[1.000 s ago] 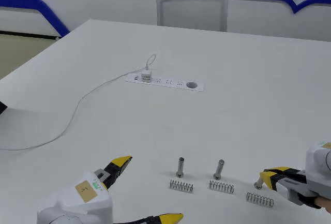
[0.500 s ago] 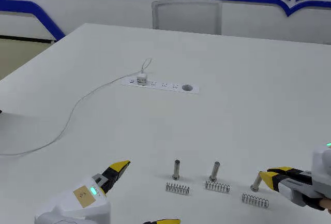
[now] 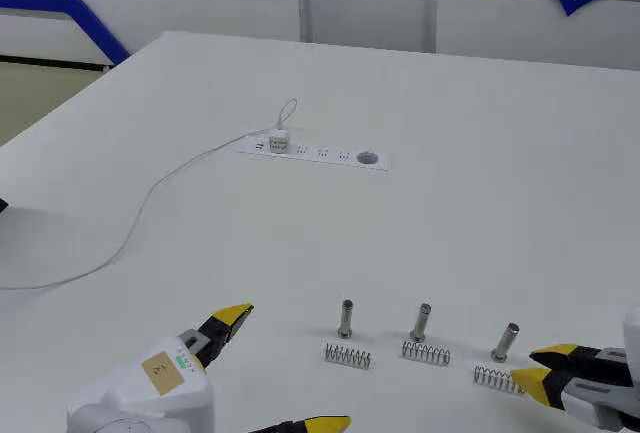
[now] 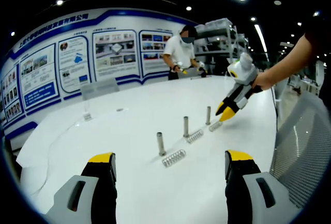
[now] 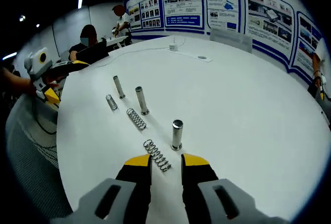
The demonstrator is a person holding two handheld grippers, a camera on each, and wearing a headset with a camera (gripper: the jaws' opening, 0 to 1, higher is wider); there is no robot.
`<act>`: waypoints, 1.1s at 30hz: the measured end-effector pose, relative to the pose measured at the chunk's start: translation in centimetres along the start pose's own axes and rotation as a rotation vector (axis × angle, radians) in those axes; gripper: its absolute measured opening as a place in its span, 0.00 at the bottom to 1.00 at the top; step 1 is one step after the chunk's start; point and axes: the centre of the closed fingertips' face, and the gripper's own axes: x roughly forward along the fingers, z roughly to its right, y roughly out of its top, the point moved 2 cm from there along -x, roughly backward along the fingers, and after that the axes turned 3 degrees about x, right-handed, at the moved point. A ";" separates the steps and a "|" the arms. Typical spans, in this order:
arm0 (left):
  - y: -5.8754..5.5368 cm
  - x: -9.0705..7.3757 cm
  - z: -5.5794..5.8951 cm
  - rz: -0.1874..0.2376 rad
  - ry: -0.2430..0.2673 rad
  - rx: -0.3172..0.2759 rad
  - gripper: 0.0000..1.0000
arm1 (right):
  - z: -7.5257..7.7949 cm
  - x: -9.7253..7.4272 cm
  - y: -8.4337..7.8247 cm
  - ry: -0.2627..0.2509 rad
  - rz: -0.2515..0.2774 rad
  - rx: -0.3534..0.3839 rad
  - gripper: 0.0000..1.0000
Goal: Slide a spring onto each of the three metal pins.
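White table (image 3: 450, 233); right claw (image 3: 531, 368) cropped beside spring (image 3: 492, 378).

On the wide white table (image 3: 480, 213), three short upright metal pins stand side by side in a row: the left pin (image 3: 346, 319), the middle pin (image 3: 422, 322) and the right pin (image 3: 506, 340). Just in front of each, not touching it, lies a coiled wire spring: the left spring (image 3: 348, 356), the middle spring (image 3: 426, 353) and the right spring (image 3: 493, 379).

The yellow-tipped left gripper (image 3: 280, 368) sits left of the row, jaws wide apart. The yellow-tipped right gripper (image 3: 540, 368) is at the right spring's right end, jaws a little apart.

Well behind the row lies a flat white power strip (image 3: 330, 156) with a small white plug (image 3: 278, 141) at its left end. A thin white cable (image 3: 150, 203) trails left from the plug. A grey chair (image 3: 368, 15) stands beyond the table's far edge.
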 end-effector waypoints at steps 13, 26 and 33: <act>-0.6 0.1 0.0 -0.029 0.003 0.001 0.89 | -0.5 1.8 -1.0 0.073 -0.012 -0.131 0.24; -1.0 0.1 0.2 -0.045 -0.006 0.001 0.89 | -1.2 1.7 -0.9 0.143 0.035 -0.126 0.15; -1.0 0.1 0.2 -0.044 -0.006 0.000 0.88 | -1.4 1.7 -1.0 0.153 0.039 -0.128 0.11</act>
